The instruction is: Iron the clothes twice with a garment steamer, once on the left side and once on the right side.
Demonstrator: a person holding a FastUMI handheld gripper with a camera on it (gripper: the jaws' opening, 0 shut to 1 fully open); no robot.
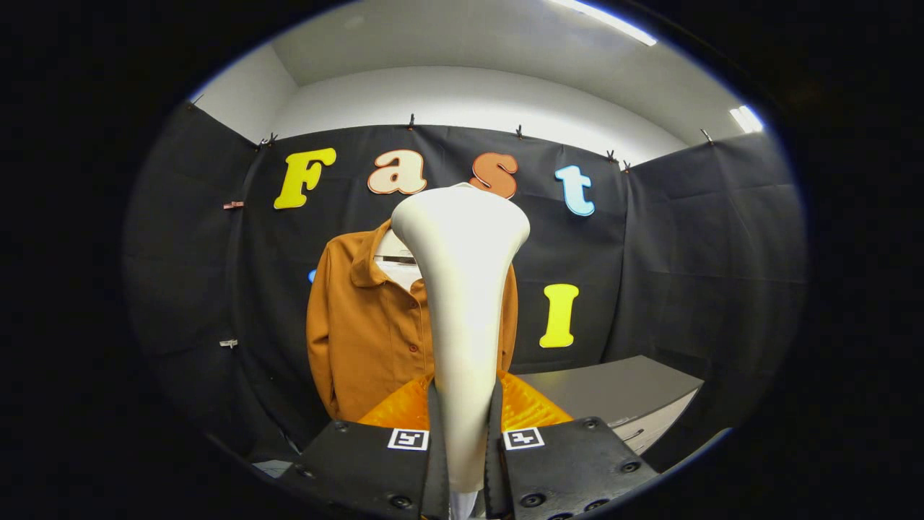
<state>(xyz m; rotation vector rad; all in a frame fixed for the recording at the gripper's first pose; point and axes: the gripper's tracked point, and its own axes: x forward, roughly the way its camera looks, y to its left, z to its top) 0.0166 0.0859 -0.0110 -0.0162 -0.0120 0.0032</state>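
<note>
1. Gripper view, left part of the frame: two small clips (232, 206) are seen pinned on the black cloth wall (693, 253), one above the other, left of the clothes.
2. Left of centre, an orange-brown shirt (368, 332) is seen hanging upright against the cloth wall. Its collar is open at the top, a white hanger form (398, 266) is visible inside the neck, and a row of buttons is seen running down its front.
3. At the centre of the frame, the white garment steamer (465, 303) is held upright. Its narrow handle rises from the lower centre and widens into a flared head at mid-height. The right half of the shirt is covered by it.
4. At the lower centre, the gripper (465, 440) is seen pinching the steamer's handle: both fingers (437, 448) are pressed against its sides, left and right. Square markers (408, 439) are carried on the finger mounts.
5. Right of the fingers, a grey table (621, 393) is seen in the lower right, beyond and beside the gripper, near the foot of the cloth wall.
6. In the upper right, strip lights (610, 22) are seen on the ceiling.
</note>
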